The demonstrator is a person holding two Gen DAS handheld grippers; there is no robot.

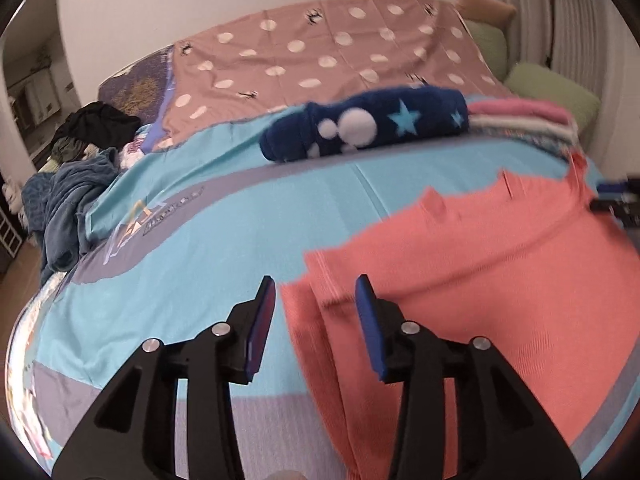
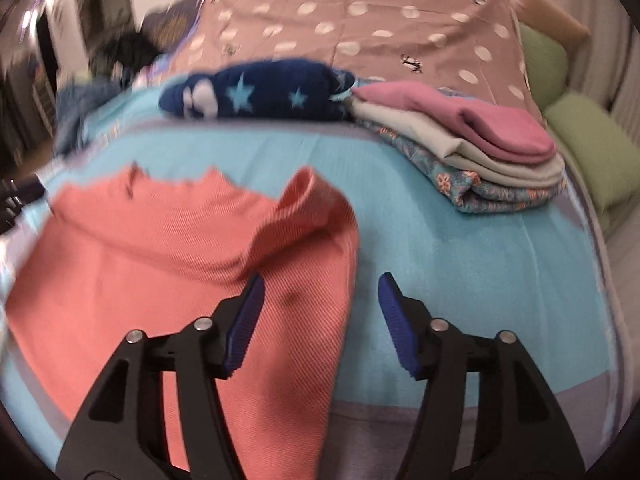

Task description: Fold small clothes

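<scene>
A bed [image 1: 208,240] covered by a light blue sheet fills both views, with a dotted pink cover [image 1: 320,48] seen behind. A coral garment [image 2: 140,248] is spread flat on the sheet near the front edge, one corner curled up. A stack of folded clothes [image 2: 480,160] and a navy starred roll [image 2: 260,92] are set further back. The left tongs [image 1: 316,304] and right tongs [image 2: 322,300] are held apart over the garment's edges, gripping nothing.
</scene>
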